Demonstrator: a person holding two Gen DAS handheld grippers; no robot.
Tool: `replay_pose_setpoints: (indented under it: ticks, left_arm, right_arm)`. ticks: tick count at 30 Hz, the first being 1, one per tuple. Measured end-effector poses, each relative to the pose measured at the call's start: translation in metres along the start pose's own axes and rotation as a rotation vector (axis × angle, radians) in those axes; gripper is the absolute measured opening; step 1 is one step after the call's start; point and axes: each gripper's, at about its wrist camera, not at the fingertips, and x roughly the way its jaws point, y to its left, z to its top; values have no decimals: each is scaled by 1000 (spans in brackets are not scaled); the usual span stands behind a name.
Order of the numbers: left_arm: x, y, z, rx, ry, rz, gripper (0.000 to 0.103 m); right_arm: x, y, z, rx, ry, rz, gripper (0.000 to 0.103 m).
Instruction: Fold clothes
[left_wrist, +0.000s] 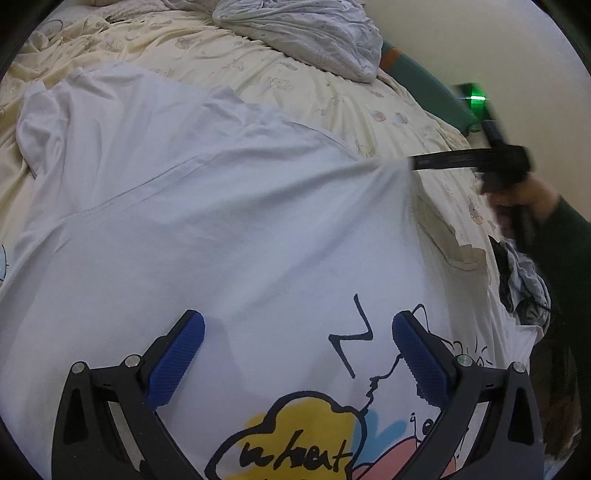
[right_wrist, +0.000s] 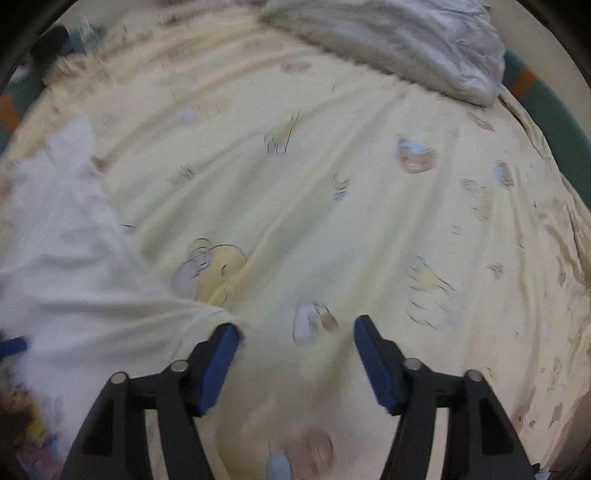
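A white T-shirt (left_wrist: 221, 221) with a yellow, blue and pink cartoon print (left_wrist: 295, 435) lies spread on the bed. My left gripper (left_wrist: 297, 343) hovers open just above its printed part, with nothing between the blue pads. In the right wrist view the shirt (right_wrist: 66, 258) fills the left side, its edge ending right by my right gripper's left fingertip (right_wrist: 229, 332). My right gripper (right_wrist: 295, 332) is open over bare sheet. In the left wrist view one black finger (left_wrist: 447, 161) of the right gripper reaches the shirt's right edge, held by a hand (left_wrist: 524, 199).
A pale yellow sheet (right_wrist: 332, 184) with small cartoon animals covers the bed. A crumpled white duvet (left_wrist: 306, 33) lies at the far side. A green padded bed rail (left_wrist: 432, 88) runs along the right. A bundle of dark and blue clothes (left_wrist: 524, 284) sits at the right edge.
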Motion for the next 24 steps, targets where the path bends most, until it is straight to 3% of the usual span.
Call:
replay_pose_setpoints:
  ticks: [3,7,9,10,11,14,16,19,22,24]
  left_arm:
    - [-3,1,-2,-16,3,-5,102]
    - [-7,1,-5,-26,0,-7,102]
    - [-7,-2,-8,-20,-1,1,102]
    - [-7,-3,-9,-16,-2,4,102]
    - [-7,-5,-10,-11,-2,7,102]
    - [-4,-9,-10,3,-3,14,102]
    - [-2,-9,-9,5,-2,18,102]
    - [0,-10,-8,3,-3,17,102]
    - [2,-11,-8,14,0,21,102]
    - [3,-11,-8,16,1,20,102]
  right_arm:
    - [-43,-12,-38,31,-72,-32,74]
    - [-61,-36,-106,163,-125,-21,74]
    - [-65,-48,-140,237,-148,-9,68]
    - [-62,-55,-153,282,-158,13,55]
    - [-57,-59,-165,314,-158,31,48]
    - [-35,-53,-188,339,-120,73,47]
    - [-30,-42,-192,312,-121,106,47]
    - [-29,-9,-194,206,-102,76,47]
    - [-27,26,-197,42,-67,-65,47]
    - [-29,26,-201,40,-57,-89,47]
